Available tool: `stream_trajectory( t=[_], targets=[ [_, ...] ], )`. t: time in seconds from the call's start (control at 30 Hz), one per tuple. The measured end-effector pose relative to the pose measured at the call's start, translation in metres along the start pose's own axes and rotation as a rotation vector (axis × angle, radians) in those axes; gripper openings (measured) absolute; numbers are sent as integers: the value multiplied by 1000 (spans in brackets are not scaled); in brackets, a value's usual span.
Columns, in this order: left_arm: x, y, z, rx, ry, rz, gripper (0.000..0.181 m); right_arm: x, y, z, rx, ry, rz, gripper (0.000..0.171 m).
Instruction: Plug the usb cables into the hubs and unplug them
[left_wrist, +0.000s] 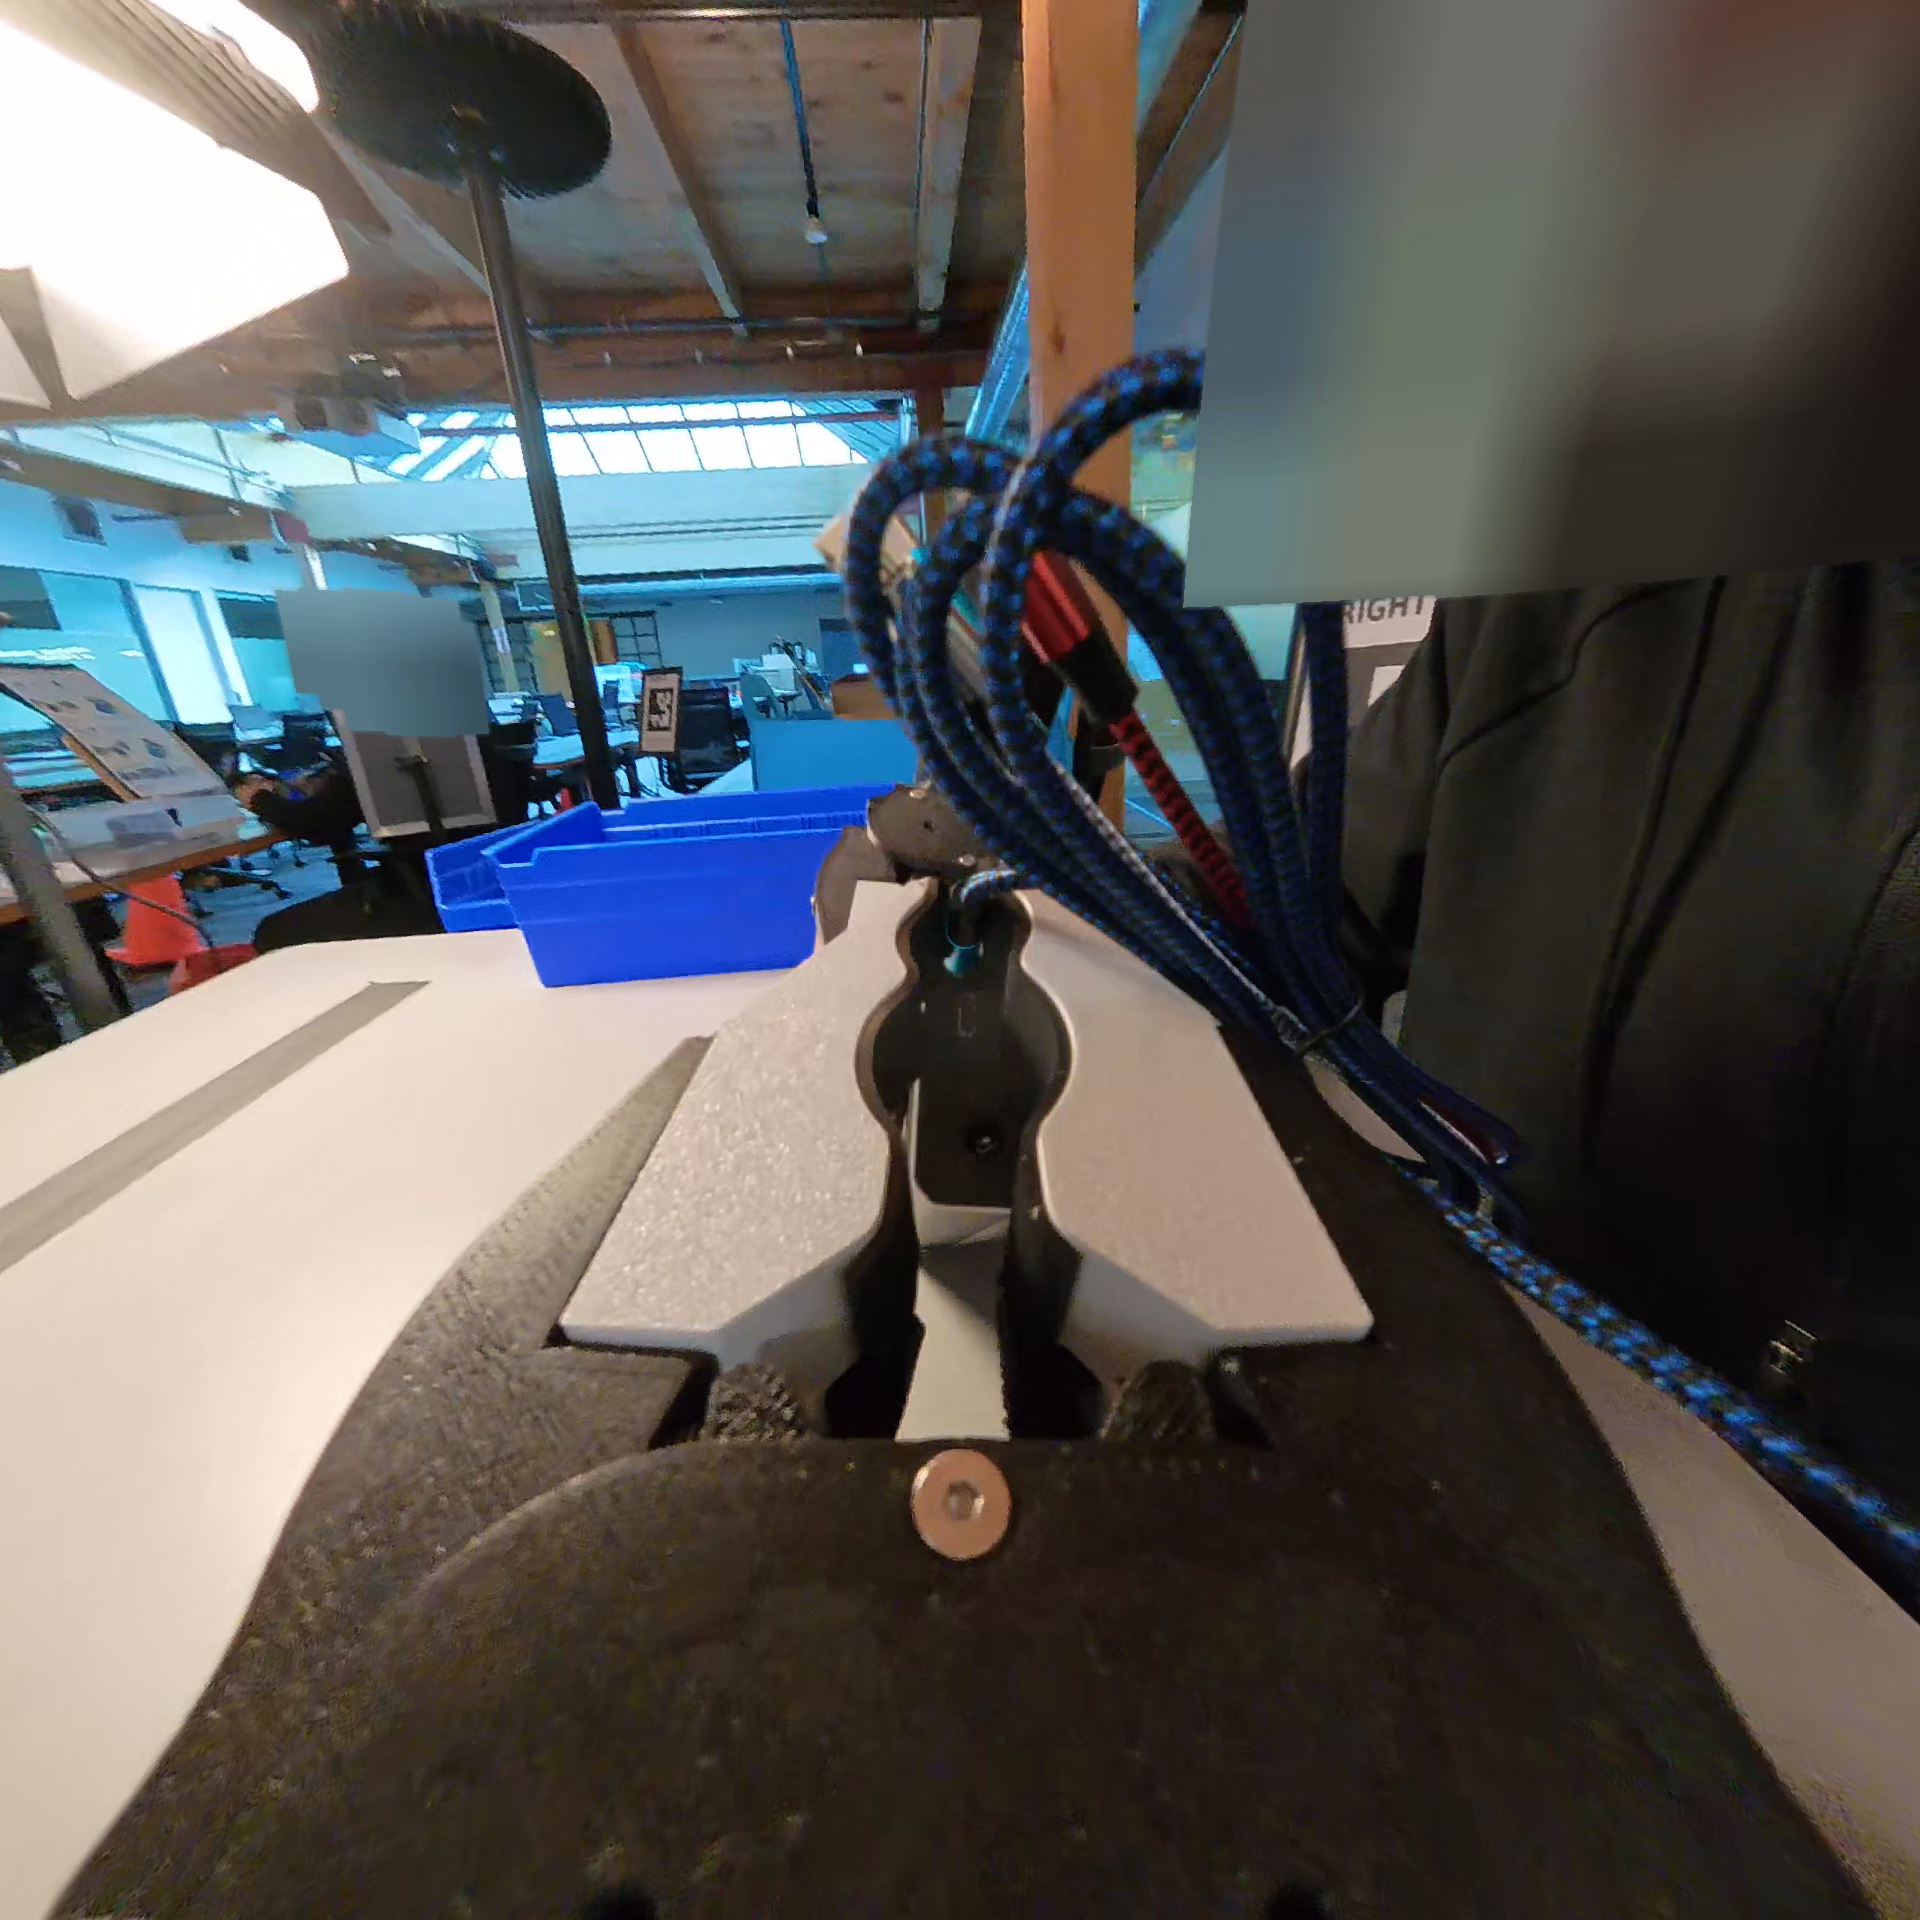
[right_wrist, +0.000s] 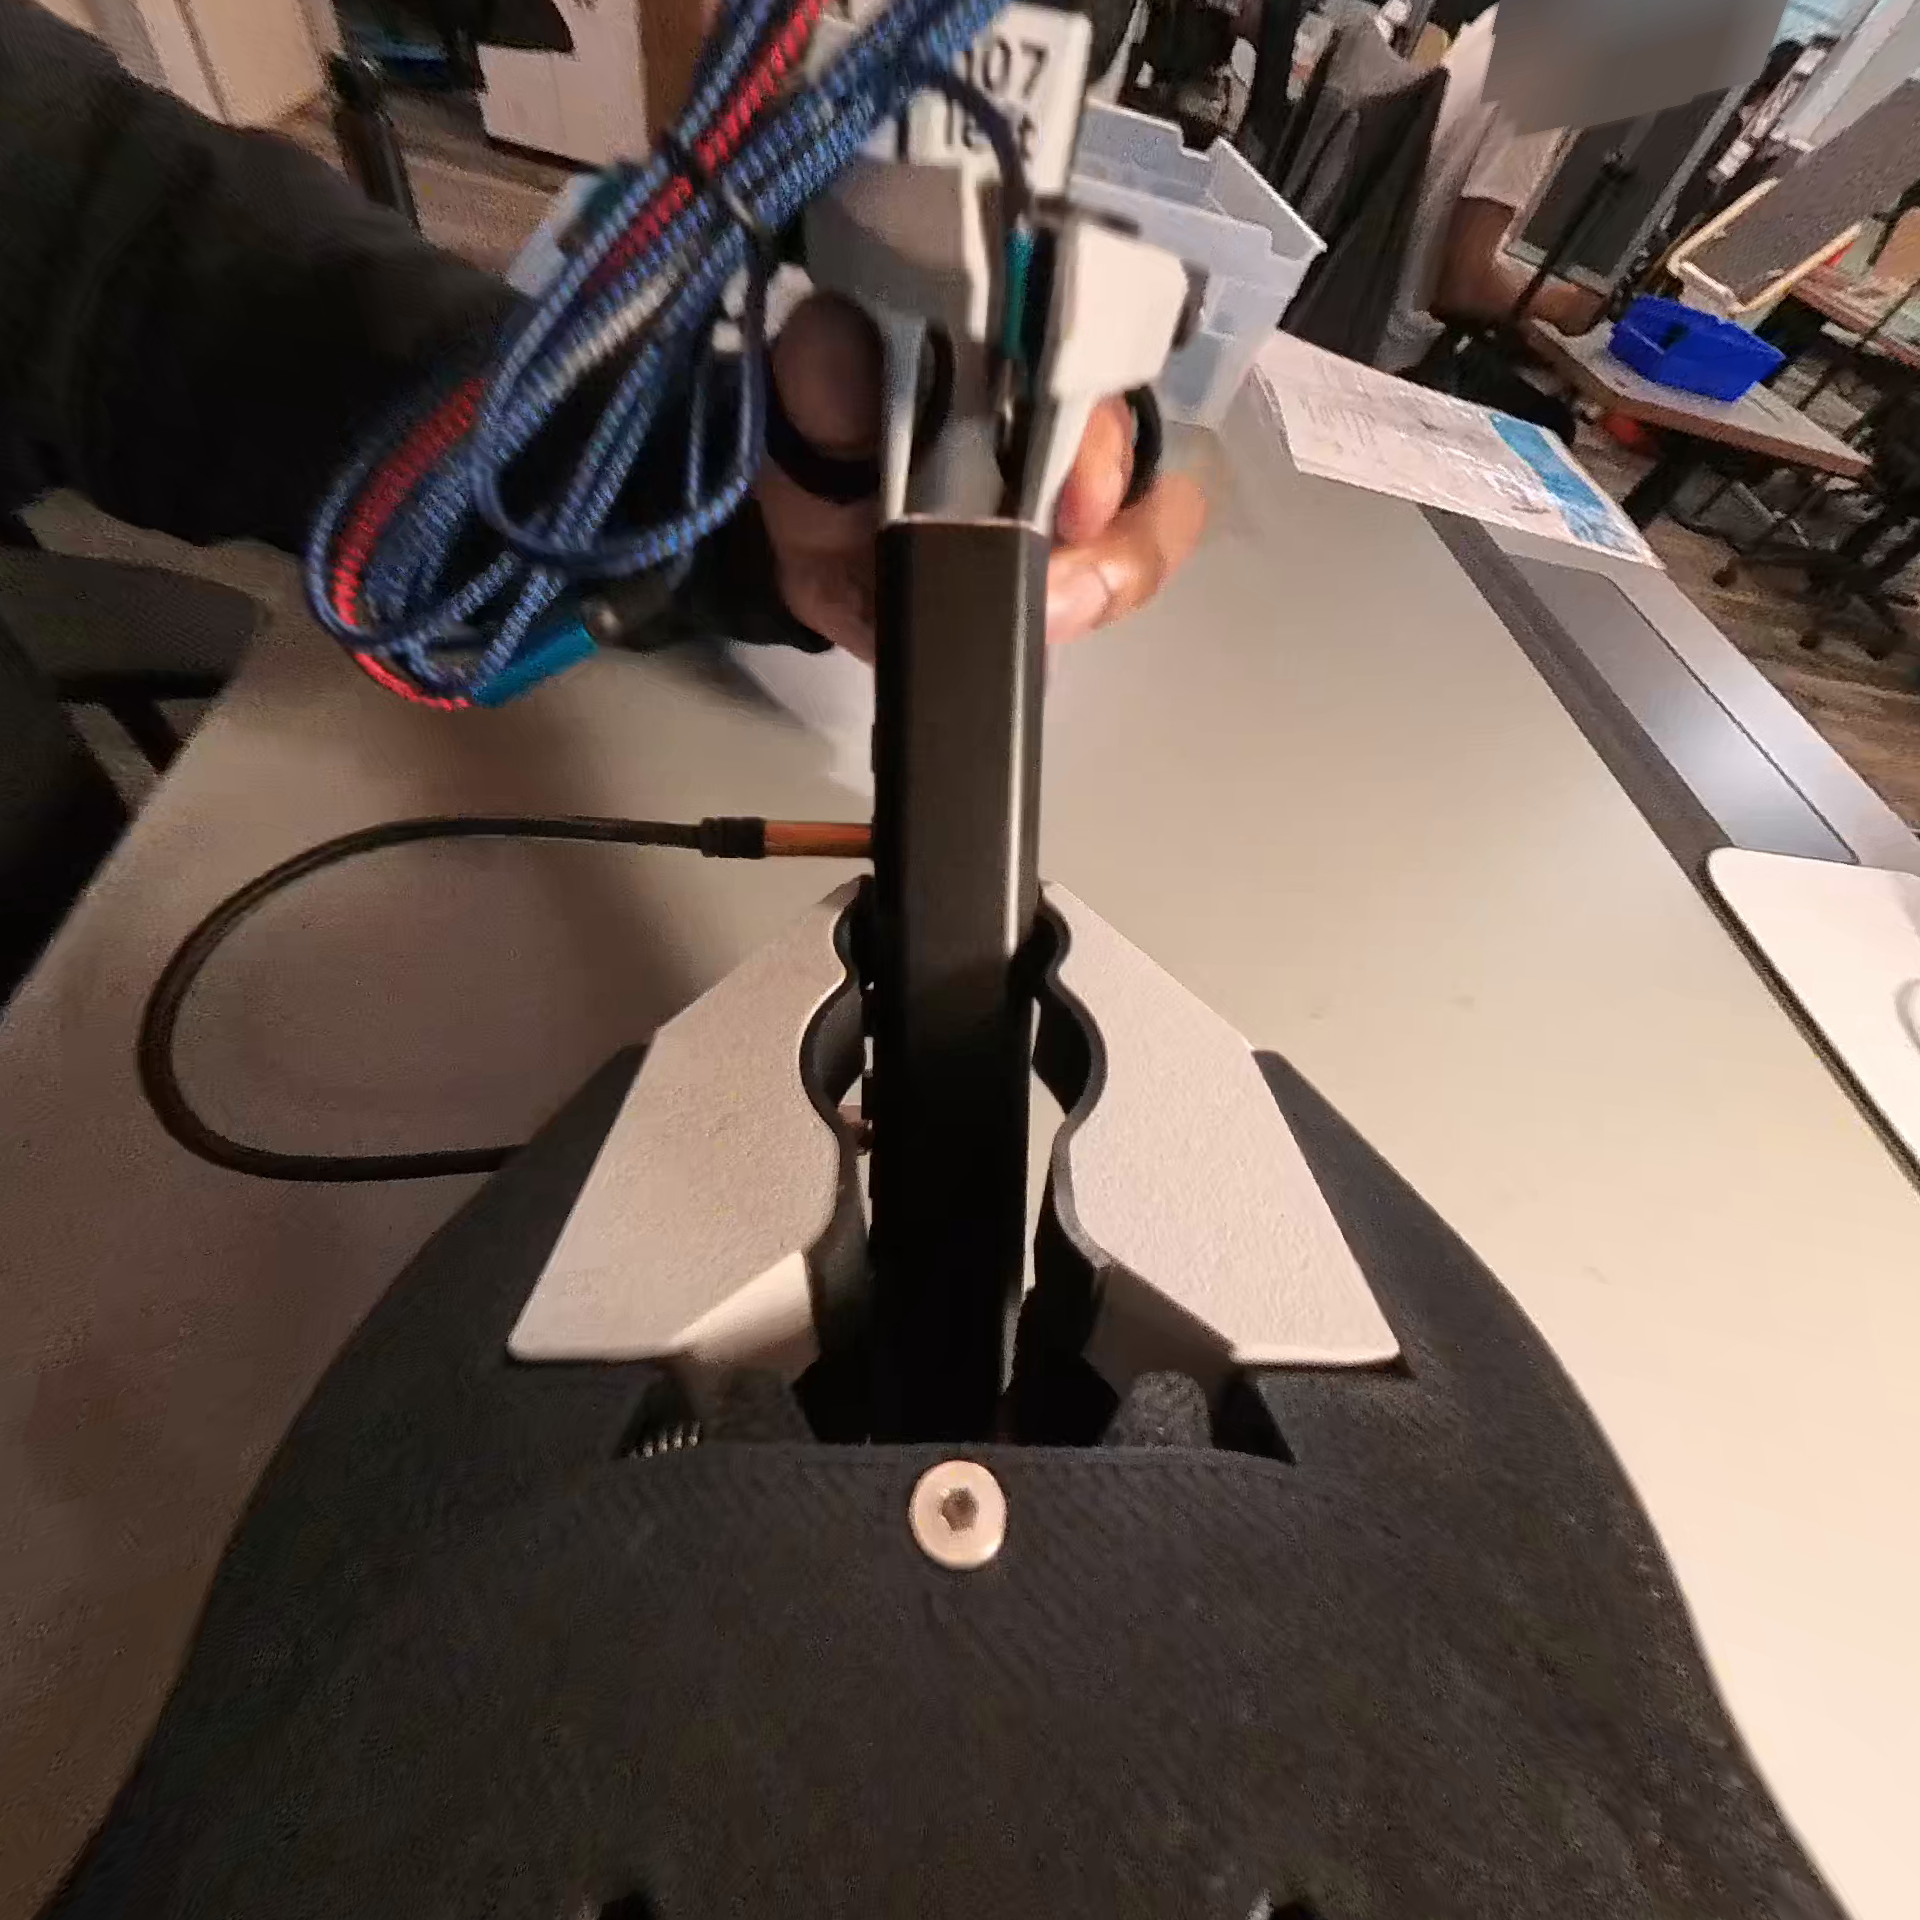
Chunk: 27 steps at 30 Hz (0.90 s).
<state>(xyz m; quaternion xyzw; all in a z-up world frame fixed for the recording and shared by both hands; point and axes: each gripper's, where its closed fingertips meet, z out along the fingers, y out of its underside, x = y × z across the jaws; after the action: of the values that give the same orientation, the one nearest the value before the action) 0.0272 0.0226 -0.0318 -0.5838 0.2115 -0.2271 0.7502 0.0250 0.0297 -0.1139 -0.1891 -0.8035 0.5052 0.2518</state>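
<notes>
Hub (right_wrist: 951, 831) stands clamped in the right gripper (right_wrist: 951, 956), long axis running straight ahead; left gripper (right_wrist: 1013, 301), closed on a small blue plug (left_wrist: 961, 951), meets its far end, cable bundle (right_wrist: 540, 436) dangling left.

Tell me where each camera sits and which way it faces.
Left wrist view: on the left claw, facing across the table to blue bins; its own fingers show, pinching a plug.
Right wrist view: on the right claw, facing along the gripped hub toward the left claw and the hand.
Both show the cable bundle and table.
</notes>
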Motion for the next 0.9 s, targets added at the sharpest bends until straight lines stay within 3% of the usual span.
stream_trajectory(
  t=[0.47,0.9],
  targets=[
    [-1,7,2,43,38,-93,9,-4,-8,1,74,-63,127,26],
    [10,4,7,-102,16,106,9,-8,-10,0,-35,-18,47,26]
  ],
)
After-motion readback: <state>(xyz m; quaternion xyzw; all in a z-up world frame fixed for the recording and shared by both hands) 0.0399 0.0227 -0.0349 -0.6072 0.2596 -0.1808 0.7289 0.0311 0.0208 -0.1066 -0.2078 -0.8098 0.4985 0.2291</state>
